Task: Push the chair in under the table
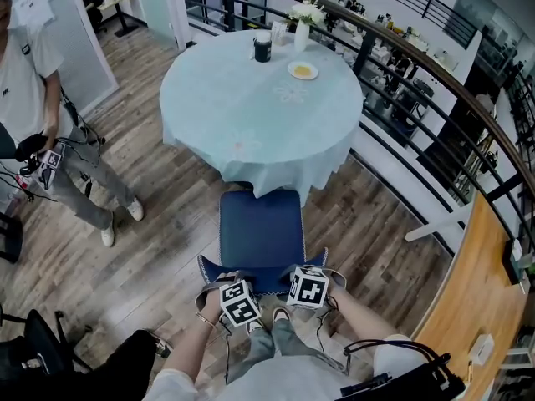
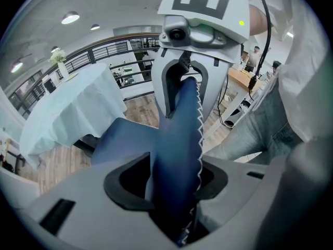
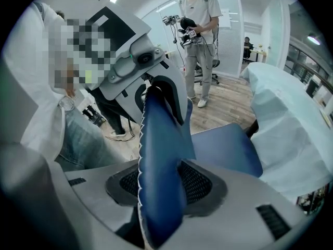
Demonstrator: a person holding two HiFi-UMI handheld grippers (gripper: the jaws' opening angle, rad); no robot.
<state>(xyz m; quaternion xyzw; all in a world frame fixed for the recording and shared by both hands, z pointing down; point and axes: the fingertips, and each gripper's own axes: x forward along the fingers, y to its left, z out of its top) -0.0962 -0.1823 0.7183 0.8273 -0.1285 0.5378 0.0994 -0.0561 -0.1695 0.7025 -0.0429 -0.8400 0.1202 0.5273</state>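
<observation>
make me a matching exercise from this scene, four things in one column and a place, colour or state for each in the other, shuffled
Things
1. chair
2. dark cup
3. small plate
4. left gripper

Descriptions
A. on the table, left of the white vase in the head view
B. shut on the backrest's top edge
C. blue, seat mostly out from under the table
D. holds something yellow

Pairs: 1-C, 2-A, 3-D, 4-B
</observation>
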